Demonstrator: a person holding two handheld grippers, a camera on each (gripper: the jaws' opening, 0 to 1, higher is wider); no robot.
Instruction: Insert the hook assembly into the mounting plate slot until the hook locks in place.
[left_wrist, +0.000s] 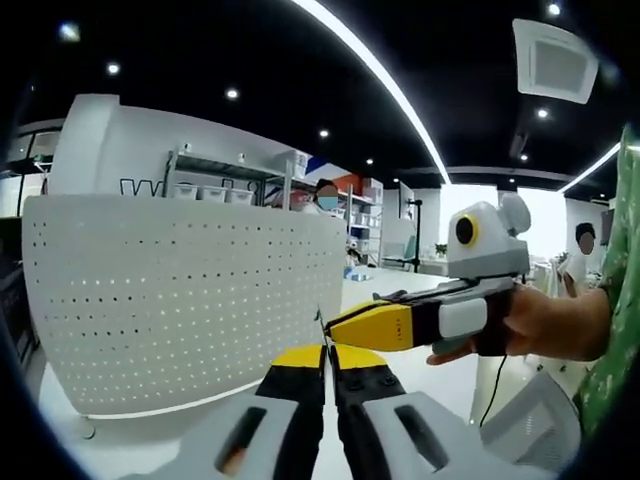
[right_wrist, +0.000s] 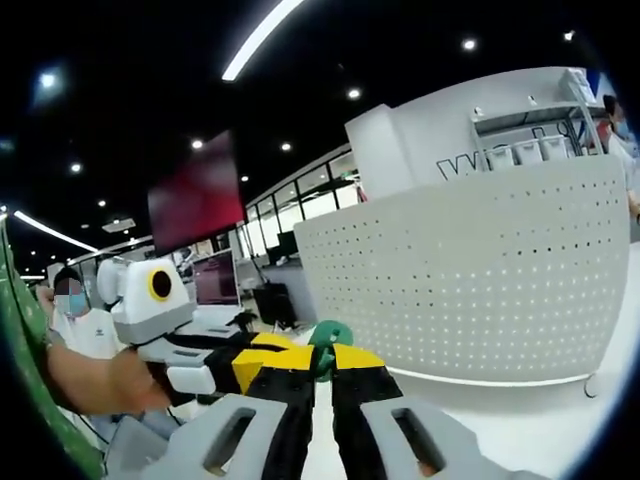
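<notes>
White pegboard panel (left_wrist: 180, 300) upright across the left, open tabletop (left_wrist: 440, 375) beside it

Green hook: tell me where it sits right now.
In the right gripper view, the green hook sits low at centre, pinched at the right gripper's yellow tips, with the left gripper on its left and the white pegboard behind.
</notes>
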